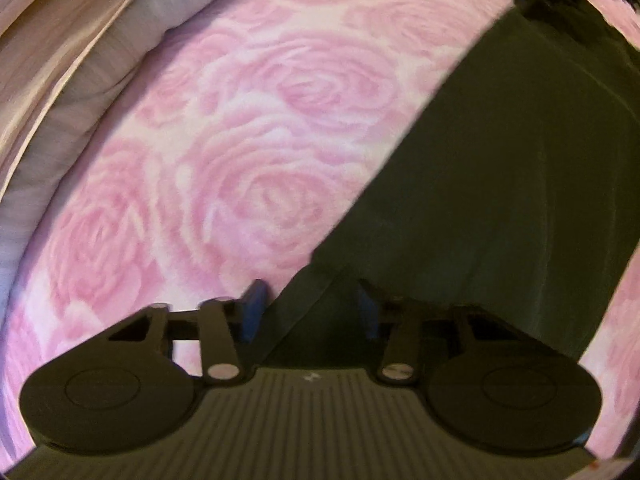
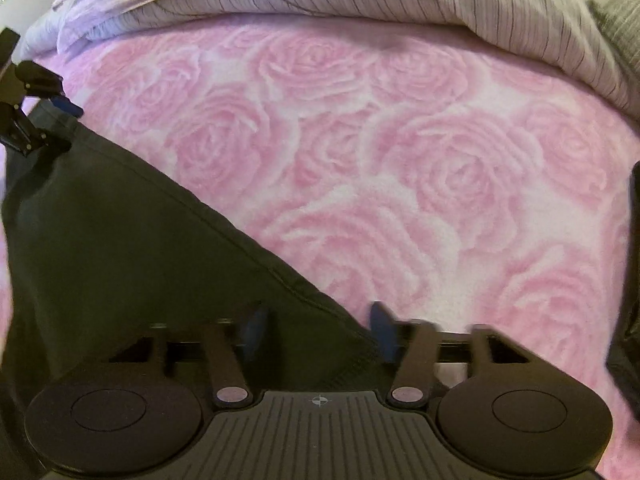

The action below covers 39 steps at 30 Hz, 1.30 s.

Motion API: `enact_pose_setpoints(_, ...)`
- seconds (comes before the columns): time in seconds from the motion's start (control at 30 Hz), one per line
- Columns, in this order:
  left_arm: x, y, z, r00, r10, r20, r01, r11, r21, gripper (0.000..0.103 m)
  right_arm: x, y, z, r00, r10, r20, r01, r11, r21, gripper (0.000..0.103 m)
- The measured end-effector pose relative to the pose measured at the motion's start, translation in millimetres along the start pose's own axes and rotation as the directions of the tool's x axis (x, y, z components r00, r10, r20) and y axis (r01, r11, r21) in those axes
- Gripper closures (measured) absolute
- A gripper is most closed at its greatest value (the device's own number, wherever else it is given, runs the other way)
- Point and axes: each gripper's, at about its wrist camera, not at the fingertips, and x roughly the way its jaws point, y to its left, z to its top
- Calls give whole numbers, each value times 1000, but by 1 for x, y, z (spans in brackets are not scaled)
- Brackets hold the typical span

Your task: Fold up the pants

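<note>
Between the spread fingers of each gripper, left (image 1: 310, 308) and right (image 2: 318, 330), sits one end of the dark pants (image 2: 120, 232), stretched lengthwise between them over the rose-patterned bed (image 2: 400, 160) (neither visibly pinching).

Both views are lit by soft, even indoor light with a warm pinkish cast; no glare shows and no hard-edged shadow falls on the rose-print blanket (image 2: 400, 168). The dark pants (image 1: 500, 184) read as a nearly flat dark mass with little fold detail. The left wrist view is softer, its roses smeared by blur, worst toward the corners away from the blanket's centre. The right wrist view is crisper, so the striped bedding (image 2: 500, 12) beyond the blanket shows fine lines. Fisheye distortion bows the blanket's edges in both views, and the far corners darken
</note>
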Motion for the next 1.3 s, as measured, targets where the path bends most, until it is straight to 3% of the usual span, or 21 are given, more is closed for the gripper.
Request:
enact_pose_setpoints(0.07,-2,-11,1,999,44,3,-44,998,54,81,-7,7,-2,1000,-25,11,25,1000,0,94)
enact_pose_setpoints(0.1,-5,-19,0,996,86,4,-86,993,81,92,-14,13,-4,998,-48,28,48,999,-12,97)
enact_pose_setpoints(0.17,-18,-36,-5,986,166,33,-169,982,88,93,-29,32,-8,991,-110,71,113,993,-41,99)
enact_pose_setpoints(0.23,-40,-53,-14,964,255,79,-259,965,39,95,-53,59,-16,972,-190,137,202,976,-80,99)
enact_pose_setpoints(0.37,-107,-105,-48,899,409,153,-395,911,-118,95,-113,129,-49,896,-347,278,395,908,-138,100)
enact_pose_setpoints(0.43,-139,-140,-72,883,443,157,-417,892,-172,95,-140,173,-76,850,-413,328,486,855,-181,100)
enact_pose_setpoints(0.47,-154,-157,-85,883,445,148,-412,887,-209,95,-153,193,-91,837,-431,338,507,843,-179,100)
enact_pose_setpoints(0.53,-178,-195,-116,892,435,122,-392,880,-269,96,-175,230,-124,832,-448,328,515,843,-155,100)
enact_pose_setpoints(0.63,-193,-248,-158,920,388,49,-354,880,-317,96,-192,278,-178,853,-454,257,497,857,-137,100)
enact_pose_setpoints(0.67,-192,-264,-172,939,344,12,-318,879,-356,96,-192,290,-195,869,-448,208,478,870,-119,100)
enact_pose_setpoints(0.73,-179,-286,-193,969,235,-76,-246,887,-392,90,-182,312,-225,880,-464,101,473,876,-98,97)
enact_pose_setpoints(0.8,-169,-304,-211,978,166,-127,-204,889,-410,85,-166,318,-250,896,-440,-58,438,898,-45,93)
enact_pose_setpoints(0.87,-167,-306,-223,984,90,-151,-153,859,-489,85,-161,307,-265,911,-384,-151,402,908,119,87)
enact_pose_setpoints(0.9,-170,-302,-229,989,69,-132,-131,825,-549,85,-165,295,-270,920,-356,-164,388,886,253,81)
enact_pose_setpoints(0.93,-174,-296,-234,992,57,-115,-116,789,-603,81,-172,280,-275,930,-337,-149,368,839,402,77)
enact_pose_setpoints(0.97,-178,-289,-239,993,57,-103,-111,747,-655,80,-180,267,-279,938,-326,-117,337,784,522,63)
enact_pose_setpoints(1.0,-181,-281,-244,994,61,-87,-105,697,-710,76,-189,250,-287,942,-329,-65,287,692,662,52)
enact_pose_setpoints(1.07,-186,-266,-257,996,67,-50,-80,585,-807,75,-201,219,-304,940,-340,41,150,517,843,50)
enact_pose_setpoints(1.13,-188,-253,-270,997,73,-16,-47,452,-891,73,-203,193,-324,927,-341,155,-24,359,933,50)
enact_pose_setpoints(1.17,-188,-247,-277,997,78,3,-28,389,-921,73,-201,183,-331,918,-357,171,-58,305,951,50)
enact_pose_setpoints(1.3,-189,-236,-305,993,101,59,47,118,-992,71,-182,153,-353,907,-385,170,-124,142,982,50)
